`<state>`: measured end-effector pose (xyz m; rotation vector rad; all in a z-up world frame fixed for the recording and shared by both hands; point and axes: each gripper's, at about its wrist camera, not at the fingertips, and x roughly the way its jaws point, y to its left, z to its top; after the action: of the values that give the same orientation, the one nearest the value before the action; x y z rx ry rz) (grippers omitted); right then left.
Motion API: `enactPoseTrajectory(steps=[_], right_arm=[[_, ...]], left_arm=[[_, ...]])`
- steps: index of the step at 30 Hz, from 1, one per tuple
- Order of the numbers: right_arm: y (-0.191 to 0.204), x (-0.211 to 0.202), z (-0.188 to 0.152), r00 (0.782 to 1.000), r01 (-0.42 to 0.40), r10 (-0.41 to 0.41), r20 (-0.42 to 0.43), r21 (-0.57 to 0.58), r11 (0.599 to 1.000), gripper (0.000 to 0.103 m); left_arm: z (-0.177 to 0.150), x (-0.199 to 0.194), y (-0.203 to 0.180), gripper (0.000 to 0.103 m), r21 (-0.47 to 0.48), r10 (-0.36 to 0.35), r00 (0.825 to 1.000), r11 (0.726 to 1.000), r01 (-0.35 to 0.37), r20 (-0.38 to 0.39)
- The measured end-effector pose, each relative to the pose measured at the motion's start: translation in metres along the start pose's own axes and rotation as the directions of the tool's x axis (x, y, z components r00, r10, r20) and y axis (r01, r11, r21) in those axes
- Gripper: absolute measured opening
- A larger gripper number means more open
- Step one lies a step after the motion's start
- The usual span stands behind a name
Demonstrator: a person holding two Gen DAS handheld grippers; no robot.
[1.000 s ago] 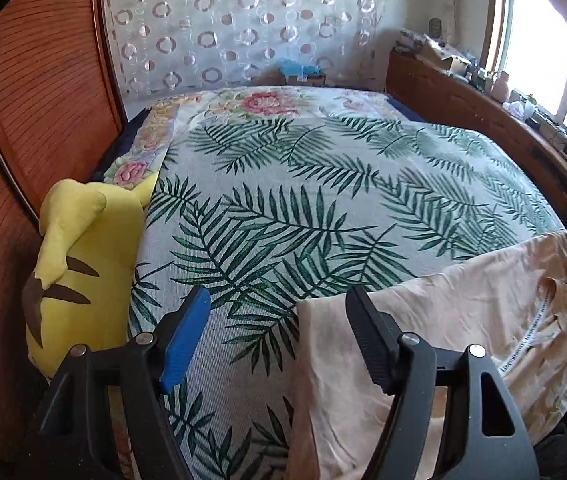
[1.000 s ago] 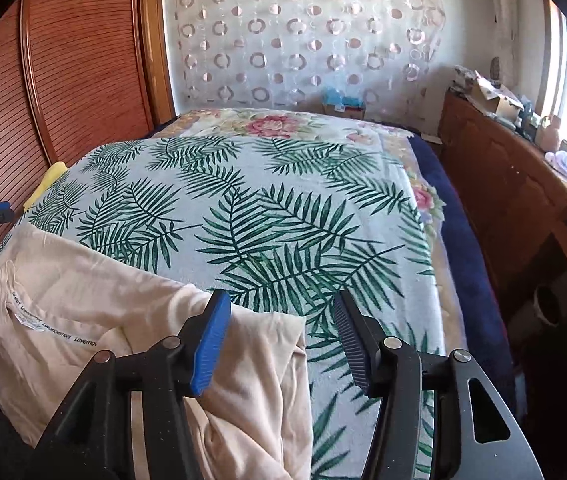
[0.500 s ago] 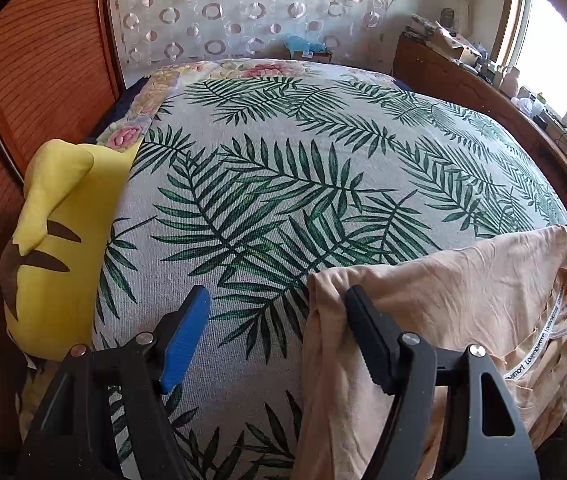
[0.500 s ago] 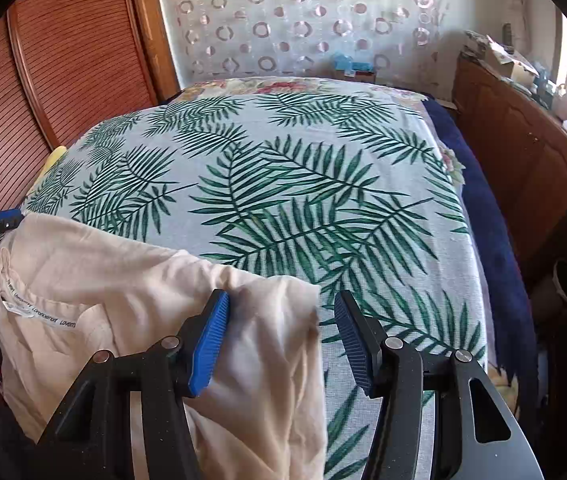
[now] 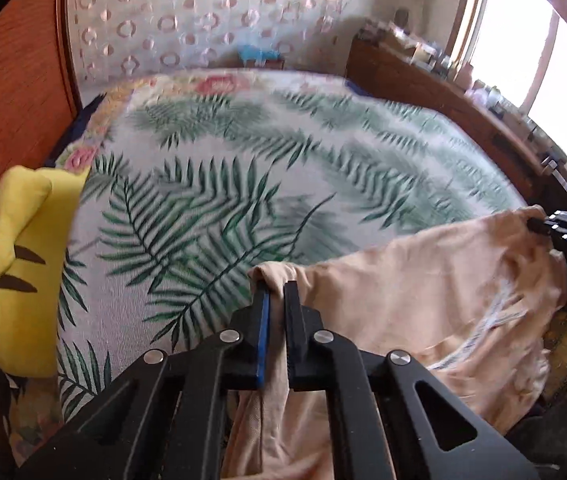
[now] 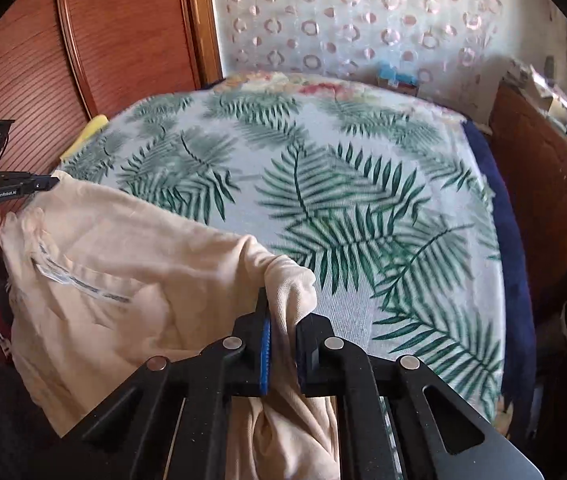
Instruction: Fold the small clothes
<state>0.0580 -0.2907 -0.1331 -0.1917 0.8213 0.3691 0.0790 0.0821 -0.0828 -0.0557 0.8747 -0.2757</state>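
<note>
Now both grippers just closed — left gripper (image 5: 276, 292) and right gripper (image 6: 281, 312) each clamped on a corner of beige T-shirt (image 5: 423, 292), draped over near edge of bed (image 5: 203, 184). Risk: thin bite slips under tension — shirt drops off bed.

Left tool (image 5: 276, 292), jaws just closed and pinching a corner of the peach shirt (image 5: 423, 304), which drapes over the near edge of a bed (image 5: 363, 168) with palm-leaf cover; right tool (image 5: 539, 225) gripping the shirt's far corner; yellow plush toy (image 5: 23, 272) at left.
</note>
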Motion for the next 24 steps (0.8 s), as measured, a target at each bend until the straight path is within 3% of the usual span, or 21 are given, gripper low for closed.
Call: enactPoseTrajectory(steps=[4,9,12,17,21,24], right_arm=[[0.001,-0.052,0.007,0.992,0.025,-0.026,0.120,0.015,1.000,0.008],[0.009,-0.123,0.021,0.960,0.041,-0.042,0.275,0.009,0.999,0.008],[0.013,-0.173,0.032,0.928,0.033,-0.031,0.370,0.000,0.999,0.008],[0.022,-0.249,0.053,0.872,0.066,-0.035,0.489,-0.045,0.997,0.008],[0.036,-0.288,0.067,0.832,0.109,-0.044,0.553,-0.084,0.991,0.008],[0.048,-0.309,0.074,0.807,0.142,-0.053,0.589,-0.106,0.984,0.008]], left_arm=[[0.019,-0.060,-0.014,0.007,0.021,-0.030,0.989,0.999,0.027,0.148],[0.041,-0.132,-0.023,0.007,0.032,-0.057,0.949,0.998,0.050,0.310],[0.053,-0.172,-0.025,0.007,0.040,-0.056,0.915,0.998,0.043,0.399],[0.079,-0.228,-0.024,0.007,0.037,-0.013,0.836,0.999,-0.008,0.549],[0.100,-0.258,-0.023,0.007,0.034,-0.011,0.776,0.999,-0.013,0.630],[0.110,-0.275,-0.026,0.007,0.046,-0.017,0.742,0.999,-0.018,0.670]])
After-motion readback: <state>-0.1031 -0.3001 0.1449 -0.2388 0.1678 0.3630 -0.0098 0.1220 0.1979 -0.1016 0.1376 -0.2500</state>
